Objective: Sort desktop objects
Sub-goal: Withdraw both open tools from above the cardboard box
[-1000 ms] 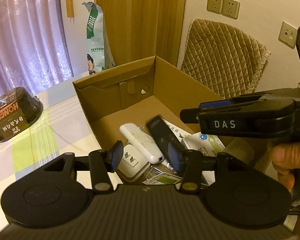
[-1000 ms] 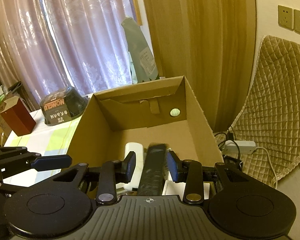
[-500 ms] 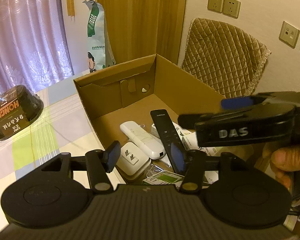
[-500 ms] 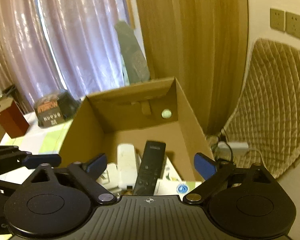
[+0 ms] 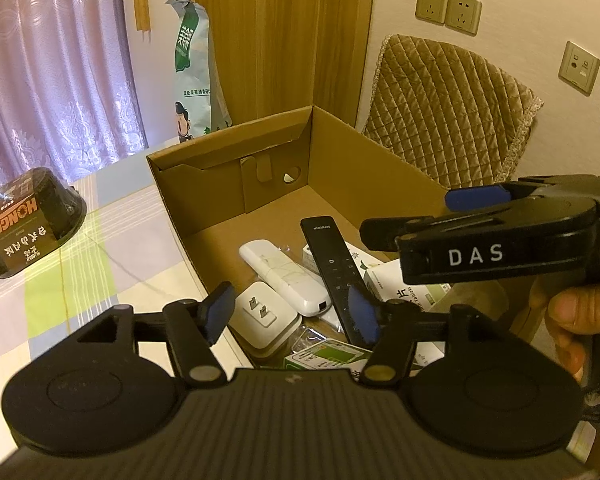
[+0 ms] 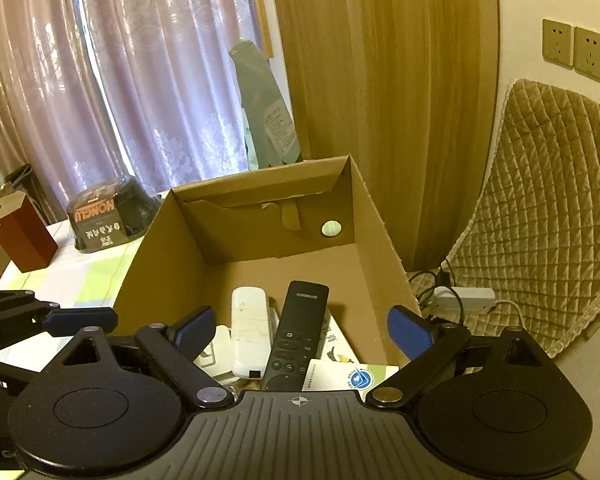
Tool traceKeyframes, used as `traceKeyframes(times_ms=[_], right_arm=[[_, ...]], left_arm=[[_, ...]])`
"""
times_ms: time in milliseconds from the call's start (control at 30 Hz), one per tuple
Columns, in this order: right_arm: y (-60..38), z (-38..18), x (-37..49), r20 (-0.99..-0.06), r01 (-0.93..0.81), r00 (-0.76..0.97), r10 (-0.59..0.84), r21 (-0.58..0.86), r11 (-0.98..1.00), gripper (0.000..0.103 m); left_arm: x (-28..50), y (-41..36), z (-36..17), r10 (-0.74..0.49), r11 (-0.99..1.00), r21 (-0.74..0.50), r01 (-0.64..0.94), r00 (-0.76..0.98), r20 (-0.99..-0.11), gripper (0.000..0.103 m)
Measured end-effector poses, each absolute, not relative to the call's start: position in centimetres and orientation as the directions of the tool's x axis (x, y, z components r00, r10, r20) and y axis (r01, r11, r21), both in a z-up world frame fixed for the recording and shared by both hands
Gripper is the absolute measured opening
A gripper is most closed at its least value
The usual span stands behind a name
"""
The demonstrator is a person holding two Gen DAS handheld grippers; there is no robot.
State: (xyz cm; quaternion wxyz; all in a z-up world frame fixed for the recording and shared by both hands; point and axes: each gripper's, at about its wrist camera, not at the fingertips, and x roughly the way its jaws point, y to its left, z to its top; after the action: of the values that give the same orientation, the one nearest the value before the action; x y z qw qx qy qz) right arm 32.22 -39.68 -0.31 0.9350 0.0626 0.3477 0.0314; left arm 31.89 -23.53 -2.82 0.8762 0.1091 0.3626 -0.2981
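**Both grippers empty over the cardboard box**

I take the cardboard box (image 5: pixel 384 168) as my landmark. My right gripper (image 6: pixel 302 332) hangs above its near end with the jaws spread wide and nothing between them. My left gripper (image 5: pixel 292 312) sits over the box's near-left corner, jaws parted and empty too.

The black remote (image 6: pixel 298 336) lies flat on the box floor, leaning partly on the white remote (image 6: pixel 250 332) just to its left.

Only the left view shows a white plug adapter (image 5: pixel 264 318) clearly, at the box's near-left corner, and the person's hand (image 5: pixel 580 320) gripping the right tool. Only the right view shows a red-brown box (image 6: pixel 22 238) far left of the cardboard box, and a power strip (image 6: pixel 464 298) with cables on the floor past its right wall. Both show the black bowl (image 5: pixel 30 226) on the table, well left of the box.

The far half of the box floor is bare, and its four walls stand upright with the top open.

Count inside: two remotes, one adapter, and several paper cartons (image 6: pixel 350 376) I cannot number.
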Motion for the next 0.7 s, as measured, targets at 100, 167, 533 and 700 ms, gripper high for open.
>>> traceKeyframes(times_ms=[100, 167, 533, 700], right_arm=[[-39.66, -0.37, 32.25, -0.648, -0.014, 0.755, 0.097, 0.132, 0.991, 0.095], [-39.66, -0.36, 32.24, -0.649, -0.014, 0.755, 0.095, 0.129, 0.992, 0.096], [-39.98, 0.16, 32.0, -0.64, -0.004, 0.764, 0.08, 0.119, 0.993, 0.103], [-40.07, 0.58, 31.46, -0.644, -0.002, 0.761, 0.079, 0.119, 0.993, 0.103]], left_arm=[[31.78, -23.5, -2.8, -0.446, 0.798, -0.026, 0.602, 0.562, -0.697, 0.068], [31.66, -23.48, -2.76, -0.444, 0.8, -0.022, 0.599, 0.568, -0.693, 0.079], [31.45, -23.25, -2.76, -0.426, 0.806, 0.0, 0.592, 0.58, -0.694, 0.091], [31.06, -23.11, -2.48, -0.414, 0.812, 0.015, 0.583, 0.594, -0.689, 0.095]])
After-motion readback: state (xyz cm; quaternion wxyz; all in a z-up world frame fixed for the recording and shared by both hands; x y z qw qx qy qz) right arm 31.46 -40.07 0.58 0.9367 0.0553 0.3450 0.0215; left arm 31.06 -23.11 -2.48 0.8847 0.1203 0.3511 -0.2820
